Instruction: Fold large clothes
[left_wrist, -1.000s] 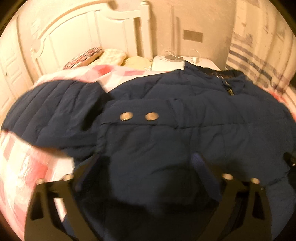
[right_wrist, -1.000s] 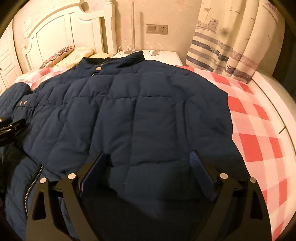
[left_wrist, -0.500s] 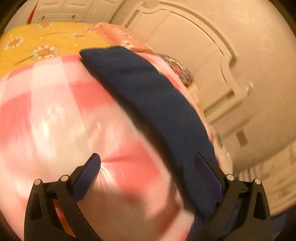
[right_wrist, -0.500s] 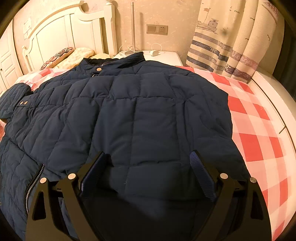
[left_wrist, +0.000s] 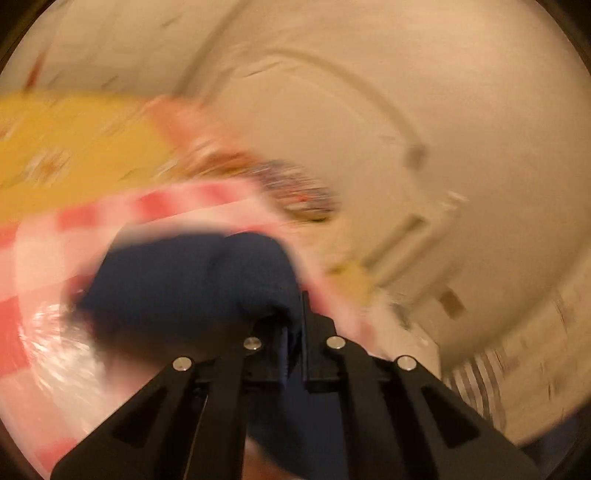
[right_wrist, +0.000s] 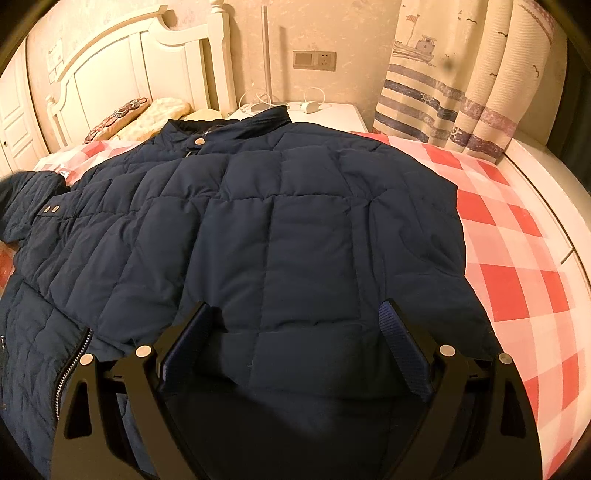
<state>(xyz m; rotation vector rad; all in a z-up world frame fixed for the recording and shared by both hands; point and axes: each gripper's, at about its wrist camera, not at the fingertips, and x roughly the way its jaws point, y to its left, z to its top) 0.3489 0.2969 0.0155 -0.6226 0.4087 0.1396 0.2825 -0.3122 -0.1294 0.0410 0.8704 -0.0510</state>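
A large navy quilted jacket (right_wrist: 277, 221) lies spread on the red-and-white checked bedspread (right_wrist: 517, 266), collar toward the headboard. My right gripper (right_wrist: 295, 317) stands open low over the jacket's near hem, nothing pinched between its fingers. The jacket's sleeve (right_wrist: 29, 206) lies bunched at the far left. In the blurred, tilted left wrist view, my left gripper (left_wrist: 293, 306) is shut on a fold of navy sleeve fabric (left_wrist: 192, 280), which bulges out ahead of the jaws above the checked cover.
A white headboard (right_wrist: 122, 74) and pillows (right_wrist: 147, 114) are at the back left. A white nightstand (right_wrist: 325, 114) with cables stands behind the collar, a striped curtain (right_wrist: 461, 92) to its right. A yellow flowered blanket (left_wrist: 74, 155) lies beyond the sleeve.
My left gripper swung off the jacket body toward the sleeve, rolled, and went from open to shut on the sleeve fabric. The right gripper and the jacket body stayed still.
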